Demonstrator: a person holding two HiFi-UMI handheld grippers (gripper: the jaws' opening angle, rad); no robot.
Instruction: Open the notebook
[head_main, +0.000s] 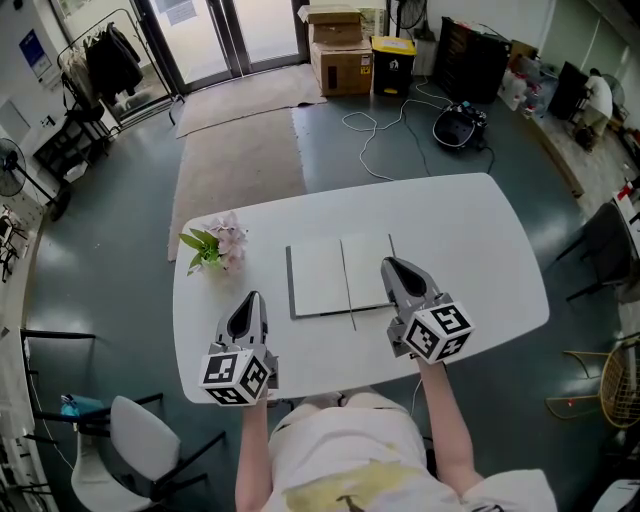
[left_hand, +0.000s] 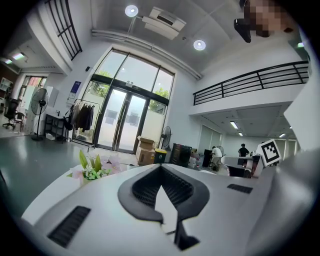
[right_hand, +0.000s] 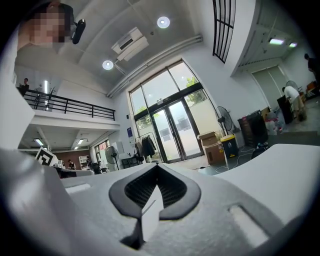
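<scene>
The notebook lies flat and spread open in the middle of the white worktop, two pale pages up, spine running away from me, so I judge the opening itself done and this moment to be the drawing-off after it. My left tongs hang over the near edge of the worktop, to the left of the notebook and apart from it, their jaws together with nothing between them. My right tongs are likewise closed and empty; in the head view their tip sits over the near right corner of the right-hand page (above it rather than on it, I think, since their own view looks out level across the room). A small bunch of flowers rests near the worktop's left side, well apart from both tongs. What comes next asks little: keep both tongs off the pages so neither drags a leaf shut, and confirm the pages stay flat.
</scene>
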